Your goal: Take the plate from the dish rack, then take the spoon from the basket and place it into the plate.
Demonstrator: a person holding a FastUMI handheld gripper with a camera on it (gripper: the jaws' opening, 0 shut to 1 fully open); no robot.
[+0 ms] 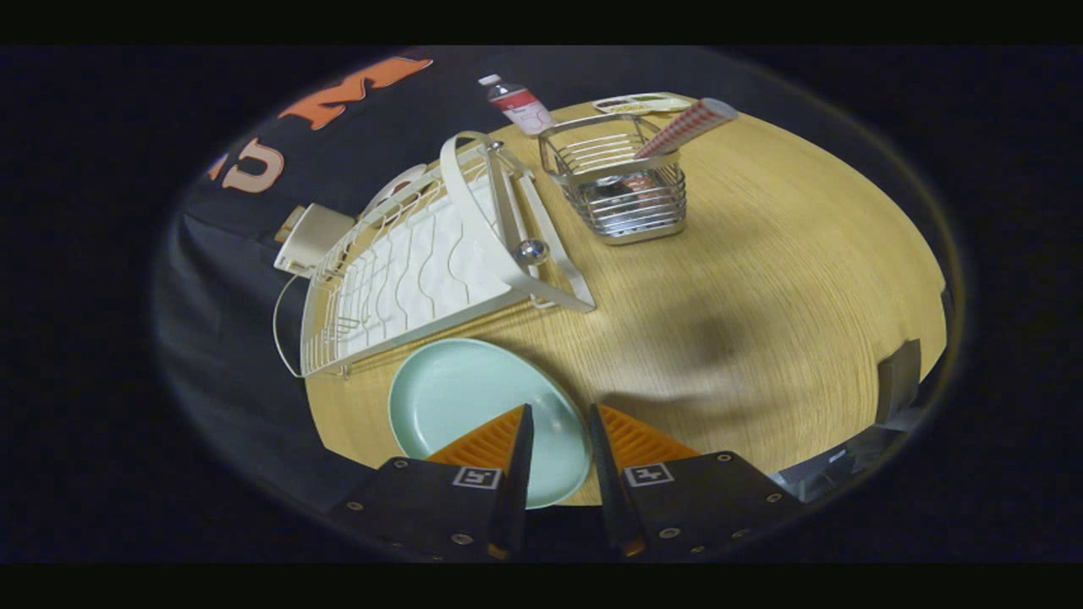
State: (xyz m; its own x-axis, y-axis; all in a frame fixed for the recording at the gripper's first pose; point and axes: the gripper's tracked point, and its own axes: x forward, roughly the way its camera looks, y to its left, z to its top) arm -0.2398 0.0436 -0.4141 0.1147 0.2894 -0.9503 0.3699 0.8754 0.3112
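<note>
A pale green plate (457, 397) lies flat on the wooden table (761, 296), just in front of the white dish rack (415, 262). My gripper (558, 410) hovers over the plate's near right part. Its fingers stand a narrow gap apart, and through the gap I see only the plate surface. Beyond the rack stands a wire basket (643, 216). A spoon with a red-and-white checked handle (685, 127) leans out of it to the right, and its lower end is hidden behind the wires.
A plastic bottle (518, 103) with a red label and a small flat dish (643, 104) sit behind the basket. A cream box (309, 237) is at the rack's far left end. A dark block (897, 381) stands at the table's right edge.
</note>
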